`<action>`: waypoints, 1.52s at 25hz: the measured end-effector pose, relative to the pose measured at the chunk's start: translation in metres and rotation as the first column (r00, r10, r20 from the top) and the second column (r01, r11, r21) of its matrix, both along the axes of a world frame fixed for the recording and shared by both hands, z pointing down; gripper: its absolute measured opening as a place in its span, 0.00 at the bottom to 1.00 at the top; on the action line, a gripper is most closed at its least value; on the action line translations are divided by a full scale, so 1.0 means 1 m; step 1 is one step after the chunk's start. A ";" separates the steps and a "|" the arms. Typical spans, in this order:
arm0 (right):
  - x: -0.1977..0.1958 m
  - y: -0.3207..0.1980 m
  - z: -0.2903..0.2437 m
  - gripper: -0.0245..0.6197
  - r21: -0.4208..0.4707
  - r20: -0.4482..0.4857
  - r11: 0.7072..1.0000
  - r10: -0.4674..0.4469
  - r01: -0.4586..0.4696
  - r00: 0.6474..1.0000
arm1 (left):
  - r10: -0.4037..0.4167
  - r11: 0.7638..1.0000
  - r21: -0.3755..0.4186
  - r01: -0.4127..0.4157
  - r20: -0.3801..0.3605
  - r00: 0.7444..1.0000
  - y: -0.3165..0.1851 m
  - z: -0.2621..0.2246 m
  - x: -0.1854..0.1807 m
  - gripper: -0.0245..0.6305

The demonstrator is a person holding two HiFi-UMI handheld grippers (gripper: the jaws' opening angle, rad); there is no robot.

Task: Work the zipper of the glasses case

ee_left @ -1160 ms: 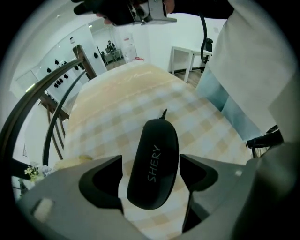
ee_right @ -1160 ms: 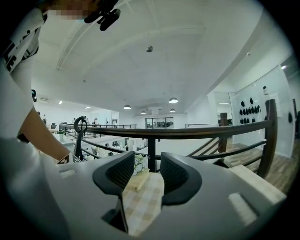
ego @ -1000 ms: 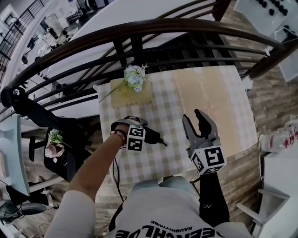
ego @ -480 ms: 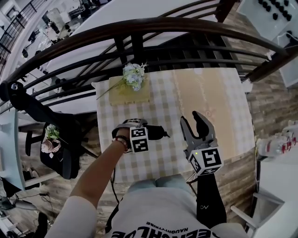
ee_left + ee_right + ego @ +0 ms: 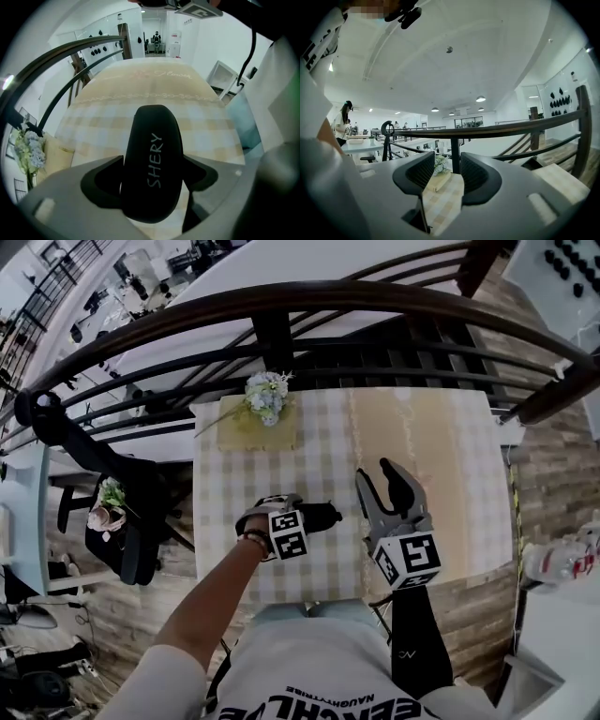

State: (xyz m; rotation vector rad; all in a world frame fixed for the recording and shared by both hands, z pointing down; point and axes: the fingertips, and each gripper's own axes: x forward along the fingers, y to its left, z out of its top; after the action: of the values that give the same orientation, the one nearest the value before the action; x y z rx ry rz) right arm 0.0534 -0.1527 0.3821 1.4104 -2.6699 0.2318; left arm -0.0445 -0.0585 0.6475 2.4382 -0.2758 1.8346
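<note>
Jaws of the left gripper (image 5: pixel 309 519) press on either flank of the black glasses case (image 5: pixel 152 159). The case fills the middle of the left gripper view, its rounded far end pointing out over the checked cloth of the bench (image 5: pixel 154 91). White lettering runs along its top. Its near end is cut off behind the gripper's grey body, and no zipper can be made out on the part that shows. In the head view, left of centre, the case is only a dark stub poking out to the right of the marker cube; whether it rests on the cloth or hangs above it cannot be told. The right gripper (image 5: pixel 377 476), right of centre, is apart from the case, its jaws spread with nothing between them. Its own view looks past them to a small posy (image 5: pixel 439 164) on a yellow mat (image 5: pixel 437 182) by the dark railing (image 5: pixel 487 131).
</note>
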 end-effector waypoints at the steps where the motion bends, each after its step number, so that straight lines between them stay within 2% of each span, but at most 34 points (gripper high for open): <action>1: 0.004 -0.002 0.001 0.35 0.000 0.008 1.000 -0.006 0.006 1.000 | 0.006 1.000 0.009 -0.006 0.013 1.000 0.001 0.000 0.000 0.62; 3: 0.011 -0.005 0.003 0.35 0.000 0.018 1.000 -0.019 0.019 1.000 | 0.004 1.000 0.024 -0.004 0.023 1.000 0.002 -0.003 -0.001 0.62; 7: 0.023 -0.010 0.008 0.35 0.000 0.030 0.999 -0.044 0.044 0.999 | -0.051 0.997 0.062 0.051 -0.003 0.999 0.006 -0.028 -0.004 0.62; 10: 0.032 -0.012 0.012 0.35 -0.002 0.042 0.999 -0.047 0.047 0.998 | -0.099 0.991 0.089 0.103 -0.055 0.994 0.008 -0.053 -0.002 0.62; 13: 0.037 -0.011 0.014 0.35 -0.006 0.051 0.999 -0.047 0.048 0.998 | -0.185 0.976 0.083 0.203 -0.181 0.966 -0.001 -0.077 0.009 0.61; 15: 0.038 -0.011 0.015 0.35 -0.007 0.054 0.999 -0.047 0.048 0.997 | -0.252 0.959 0.063 0.276 -0.257 0.933 -0.012 -0.087 0.014 0.55; 16: 0.038 -0.010 0.016 0.35 -0.008 0.053 0.999 -0.048 0.048 0.997 | -0.277 0.952 0.051 0.302 -0.274 0.921 -0.016 -0.088 0.014 0.48; 18: 0.038 -0.008 0.017 0.35 -0.008 0.048 0.999 -0.049 0.050 0.998 | -0.298 0.948 0.033 0.317 -0.259 0.919 -0.020 -0.080 0.010 0.31; 20: 0.038 -0.007 0.017 0.35 -0.008 0.041 0.999 -0.051 0.051 0.998 | -0.295 0.953 -0.003 0.302 -0.214 0.931 -0.017 -0.065 0.007 0.24; 23: 0.039 -0.006 0.017 0.35 -0.012 0.026 0.999 -0.048 0.049 0.998 | -0.311 0.950 -0.079 0.301 -0.185 0.932 -0.010 -0.055 0.007 0.25; 27: 0.040 -0.005 0.023 0.35 -0.029 0.017 0.998 -0.054 0.054 0.998 | -0.311 0.949 -0.105 0.297 -0.164 0.936 -0.008 -0.054 0.009 0.25; 30: 0.026 0.000 0.041 0.35 -0.081 -0.025 0.986 -0.151 0.149 0.988 | -0.319 0.946 -0.117 0.302 -0.173 0.932 -0.008 -0.053 0.009 0.25; 32: 0.014 0.004 0.060 0.33 -0.129 -0.088 0.959 -0.265 0.252 0.960 | -0.331 0.942 -0.126 0.312 -0.186 0.925 -0.008 -0.053 0.007 0.25; 34: 0.003 0.007 0.081 0.30 -0.189 -0.167 0.911 -0.397 0.366 0.903 | -0.337 0.940 -0.131 0.316 -0.197 0.921 -0.009 -0.054 0.008 0.25; 36: -0.007 0.012 0.103 0.28 -0.258 -0.243 0.841 -0.533 0.476 0.810 | -0.343 0.937 -0.137 0.320 -0.207 0.916 -0.010 -0.055 0.008 0.25; 38: -0.018 0.017 0.124 0.27 -0.329 -0.302 0.757 -0.650 0.564 0.697 | -0.351 0.934 -0.146 0.325 -0.217 0.911 -0.010 -0.055 0.009 0.25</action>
State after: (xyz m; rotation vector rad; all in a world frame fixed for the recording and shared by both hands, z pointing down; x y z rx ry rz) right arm 0.0358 -0.1353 0.5060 0.3786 -2.4886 0.1321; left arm -0.0357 -0.0686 0.5924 2.3281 -0.5288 1.3628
